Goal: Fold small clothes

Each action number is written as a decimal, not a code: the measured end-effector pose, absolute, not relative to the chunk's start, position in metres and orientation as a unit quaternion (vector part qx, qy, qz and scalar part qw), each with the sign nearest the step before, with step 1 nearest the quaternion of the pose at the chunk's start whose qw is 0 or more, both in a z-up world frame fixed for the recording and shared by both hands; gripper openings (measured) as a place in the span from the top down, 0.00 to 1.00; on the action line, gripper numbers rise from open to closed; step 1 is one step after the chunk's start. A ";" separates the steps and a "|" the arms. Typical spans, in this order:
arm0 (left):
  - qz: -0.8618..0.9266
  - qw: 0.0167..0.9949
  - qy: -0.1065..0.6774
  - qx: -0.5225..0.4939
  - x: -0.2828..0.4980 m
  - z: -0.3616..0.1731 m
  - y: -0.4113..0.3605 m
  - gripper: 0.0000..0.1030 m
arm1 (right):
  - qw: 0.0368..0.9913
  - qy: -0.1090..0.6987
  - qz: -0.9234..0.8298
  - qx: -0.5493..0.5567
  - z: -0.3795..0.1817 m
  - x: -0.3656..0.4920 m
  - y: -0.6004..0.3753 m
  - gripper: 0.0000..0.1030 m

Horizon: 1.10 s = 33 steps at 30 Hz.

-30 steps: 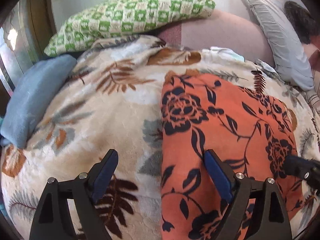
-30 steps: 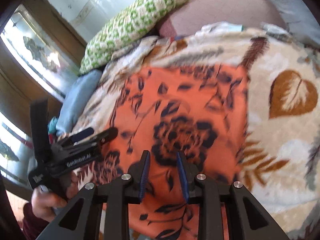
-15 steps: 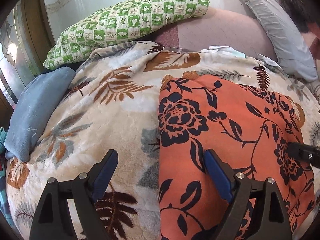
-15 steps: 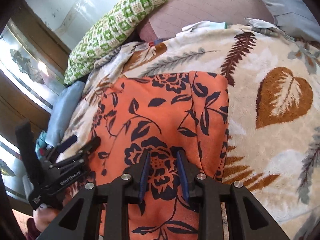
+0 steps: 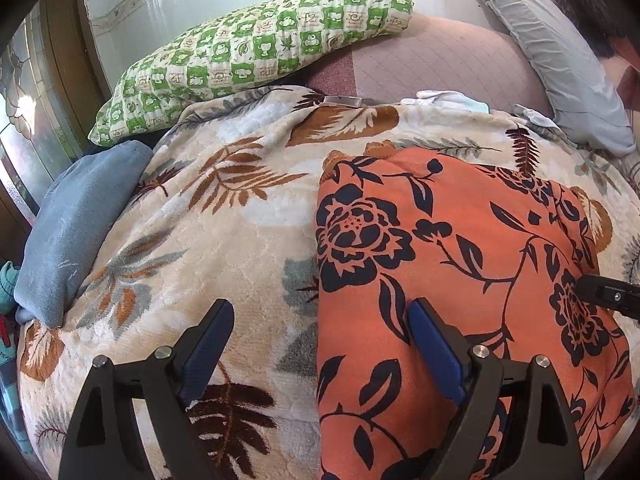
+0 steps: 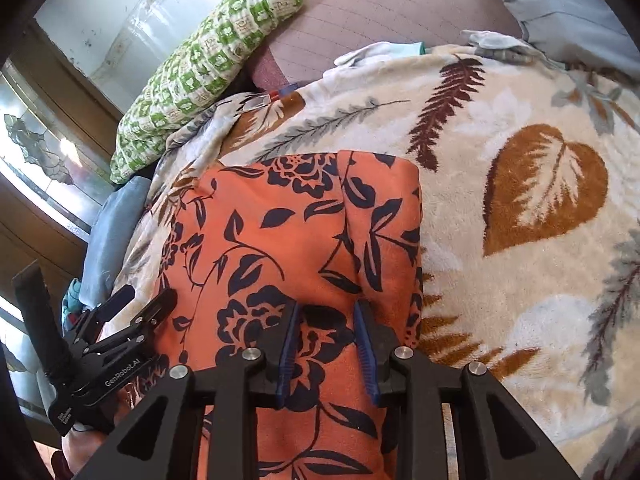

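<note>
An orange garment with dark blue flowers lies flat on the leaf-patterned blanket. My left gripper is wide open and straddles the garment's left edge, one finger over the blanket and one over the cloth. In the right wrist view the same garment shows a lengthwise ridge near its right side. My right gripper hovers just over it with a narrow gap between its pads and flat cloth showing in that gap. The left gripper appears at the garment's left edge, held by a hand.
A green checked pillow and a pink quilted cushion lie at the back. A blue folded cloth sits at the left, a grey pillow at the back right beside a person's head. Small white clothes lie behind the blanket.
My right gripper has come lower and closer over the garment's right part, keeping the same narrow gap. The left gripper has only rolled slightly.
</note>
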<state>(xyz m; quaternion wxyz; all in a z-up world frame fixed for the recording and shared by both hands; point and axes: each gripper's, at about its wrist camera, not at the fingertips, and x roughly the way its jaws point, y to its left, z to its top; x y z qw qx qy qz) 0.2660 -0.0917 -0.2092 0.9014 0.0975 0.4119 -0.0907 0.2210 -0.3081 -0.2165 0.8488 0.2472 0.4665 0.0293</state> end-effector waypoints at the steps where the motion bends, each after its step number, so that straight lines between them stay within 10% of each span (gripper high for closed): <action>1: -0.091 0.901 0.413 0.096 0.266 -0.209 -0.091 0.13 | 0.850 0.464 0.031 0.248 -0.214 0.221 -0.309 0.69; 33: -0.075 0.920 0.376 0.085 0.209 -0.148 -0.067 0.07 | 0.911 0.366 0.022 0.190 -0.138 0.138 -0.292 0.50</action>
